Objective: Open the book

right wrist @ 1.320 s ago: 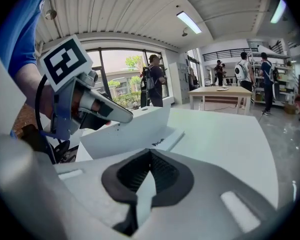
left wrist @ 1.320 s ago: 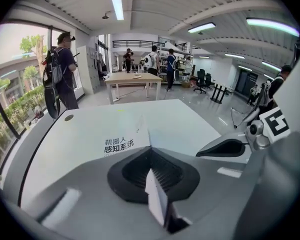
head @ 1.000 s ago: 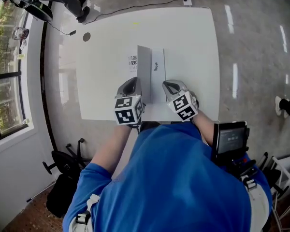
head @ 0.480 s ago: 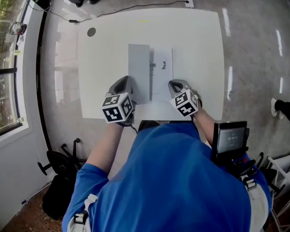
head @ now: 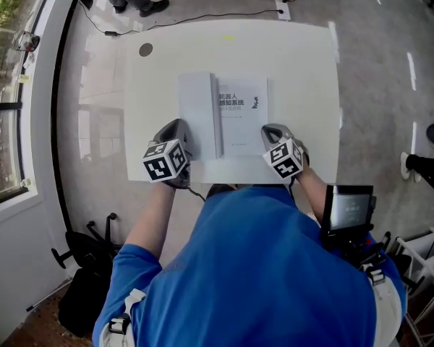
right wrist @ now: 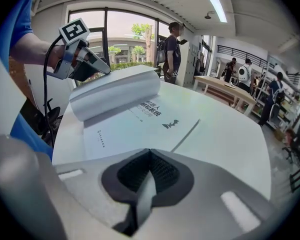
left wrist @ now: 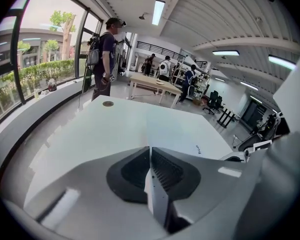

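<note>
A white surface has a round grey grommet near its far left corner. Tall windows line the left wall, with green hedges outside. A person with a backpack stands beyond the surface, and others gather round a wooden table. Strip lights run along the ceiling.

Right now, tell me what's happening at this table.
A person is opening a book on the white table with two grippers. The left gripper holds the front cover, turned over leftward but curled off the table; its jaws have just been opening, the cover's edge between them. The right gripper, shut, rests at the near corner of the title page.
</note>
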The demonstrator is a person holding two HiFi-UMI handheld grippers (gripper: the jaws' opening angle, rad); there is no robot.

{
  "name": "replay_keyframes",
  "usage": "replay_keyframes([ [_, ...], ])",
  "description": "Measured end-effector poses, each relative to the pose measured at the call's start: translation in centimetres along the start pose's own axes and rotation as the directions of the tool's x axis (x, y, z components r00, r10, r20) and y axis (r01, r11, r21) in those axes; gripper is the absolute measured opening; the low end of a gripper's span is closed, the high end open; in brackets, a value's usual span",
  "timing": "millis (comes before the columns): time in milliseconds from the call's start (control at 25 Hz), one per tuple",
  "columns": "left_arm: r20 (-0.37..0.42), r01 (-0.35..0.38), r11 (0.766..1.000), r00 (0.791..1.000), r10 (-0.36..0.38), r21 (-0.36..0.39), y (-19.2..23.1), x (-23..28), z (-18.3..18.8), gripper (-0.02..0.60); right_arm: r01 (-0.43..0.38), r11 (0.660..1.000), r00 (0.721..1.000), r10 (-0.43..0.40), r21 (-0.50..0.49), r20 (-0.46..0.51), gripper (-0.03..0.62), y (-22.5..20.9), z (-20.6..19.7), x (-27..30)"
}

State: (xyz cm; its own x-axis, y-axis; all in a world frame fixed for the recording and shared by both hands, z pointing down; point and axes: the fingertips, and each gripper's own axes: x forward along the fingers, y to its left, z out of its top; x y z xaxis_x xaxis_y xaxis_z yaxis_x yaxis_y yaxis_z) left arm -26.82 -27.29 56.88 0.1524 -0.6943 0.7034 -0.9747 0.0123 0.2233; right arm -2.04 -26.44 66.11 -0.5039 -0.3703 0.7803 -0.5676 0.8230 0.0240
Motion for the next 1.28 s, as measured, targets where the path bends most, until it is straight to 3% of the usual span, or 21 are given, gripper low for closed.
replay_keyframes([
  [280, -0.051, -0.024, 0.999, 0.998, 0.022, -0.046, 6.8, 0.3, -2.4, 0.023, 0.047, 0.999, 0.999, -0.047, -0.025, -0.023, 0.003, 1.4, 0.3, 0.2],
  [520, -0.094, -0.026, 1.000, 0.995, 0.024, -0.015, 10.4, 1.4, -4.0, 0.023, 0.079, 0.997, 0.996, -0.080, -0.017, -0.035, 0.003, 2.2, 0.3, 0.4],
  [1000, -0.193, -0.007, 0.998, 0.981, 0.018, 0.057, 10.2, 4.8, -6.3, 0.009, 0.105, 0.994, 0.992, -0.106, -0.009, -0.064, 0.003, 0.9, 0.0, 0.4],
  [1280, -0.201, -0.011, 0.997, 0.979, 0.027, 0.080, 10.0, 4.7, -6.8, 0.006, 0.098, 0.995, 0.992, -0.099, -0.018, -0.072, 0.003, 0.9, 0.0, 0.5],
])
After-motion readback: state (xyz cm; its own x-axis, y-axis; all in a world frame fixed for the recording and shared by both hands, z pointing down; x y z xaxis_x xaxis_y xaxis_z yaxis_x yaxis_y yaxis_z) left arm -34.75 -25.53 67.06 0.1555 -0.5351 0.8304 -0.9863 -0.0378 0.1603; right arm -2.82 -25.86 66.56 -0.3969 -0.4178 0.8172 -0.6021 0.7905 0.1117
